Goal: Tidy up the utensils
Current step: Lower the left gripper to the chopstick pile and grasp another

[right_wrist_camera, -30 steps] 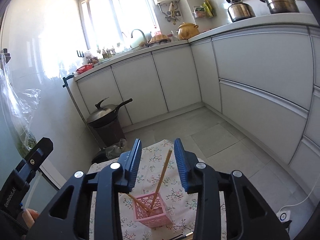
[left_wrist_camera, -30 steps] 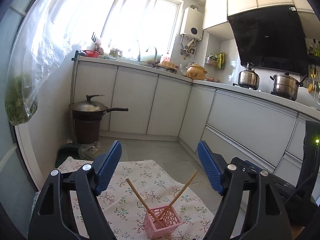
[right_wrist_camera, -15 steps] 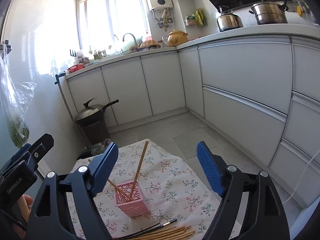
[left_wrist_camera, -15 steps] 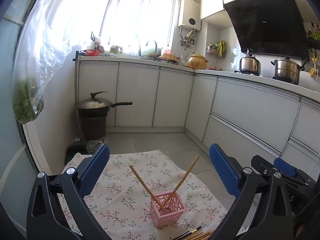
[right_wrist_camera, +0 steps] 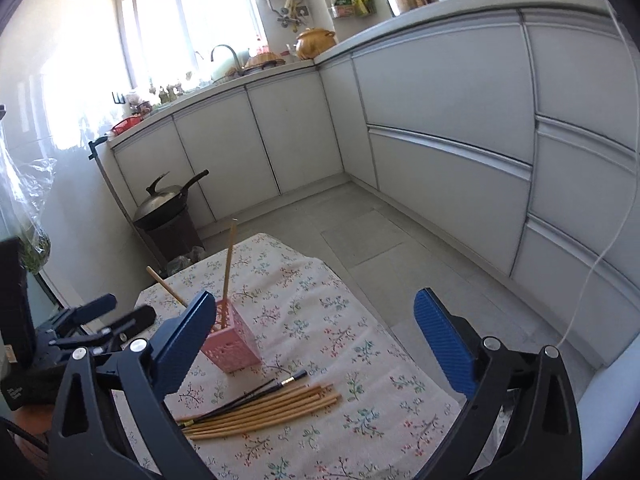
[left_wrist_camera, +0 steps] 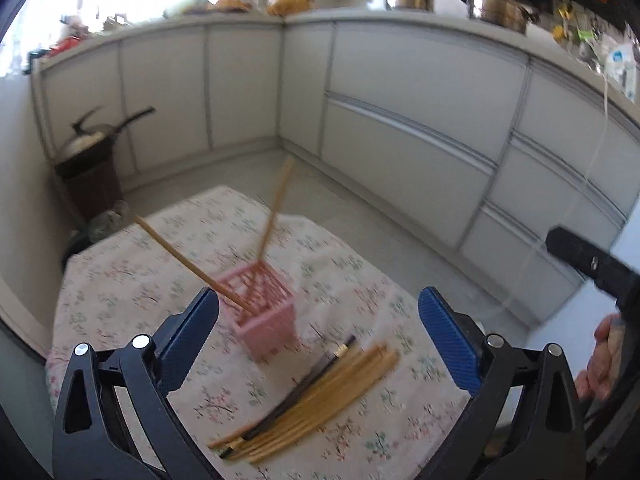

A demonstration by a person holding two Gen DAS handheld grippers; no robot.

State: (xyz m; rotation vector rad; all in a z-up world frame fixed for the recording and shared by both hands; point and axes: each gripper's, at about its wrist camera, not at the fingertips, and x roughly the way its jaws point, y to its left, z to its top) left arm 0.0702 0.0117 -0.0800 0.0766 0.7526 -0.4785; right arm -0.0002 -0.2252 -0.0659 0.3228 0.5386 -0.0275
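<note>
A pink lattice holder (left_wrist_camera: pixel 266 312) stands on a floral tablecloth (left_wrist_camera: pixel 120 300) with two wooden chopsticks (left_wrist_camera: pixel 274 208) leaning out of it. A bundle of several wooden chopsticks (left_wrist_camera: pixel 316 400) and a black pair lies on the cloth in front of it. My left gripper (left_wrist_camera: pixel 318 334) is open and empty above the bundle. In the right wrist view the holder (right_wrist_camera: pixel 234 340), the bundle (right_wrist_camera: pixel 260 410) and the cloth (right_wrist_camera: pixel 360 360) show too. My right gripper (right_wrist_camera: pixel 314 334) is open and empty above them. The left gripper (right_wrist_camera: pixel 104 316) shows at the left of that view.
White kitchen cabinets (right_wrist_camera: pixel 440 120) run along the back and right. A wok on a dark stand (right_wrist_camera: pixel 168 216) sits on the floor beyond the table. A bag of greens (right_wrist_camera: pixel 32 216) hangs at the left. A white cable (right_wrist_camera: pixel 600 240) hangs at the right.
Both grippers have tilted down and pulled back, so the chopstick bundle on the cloth is now in full view. The right gripper opened wide after letting go of a chopstick in the holder.
</note>
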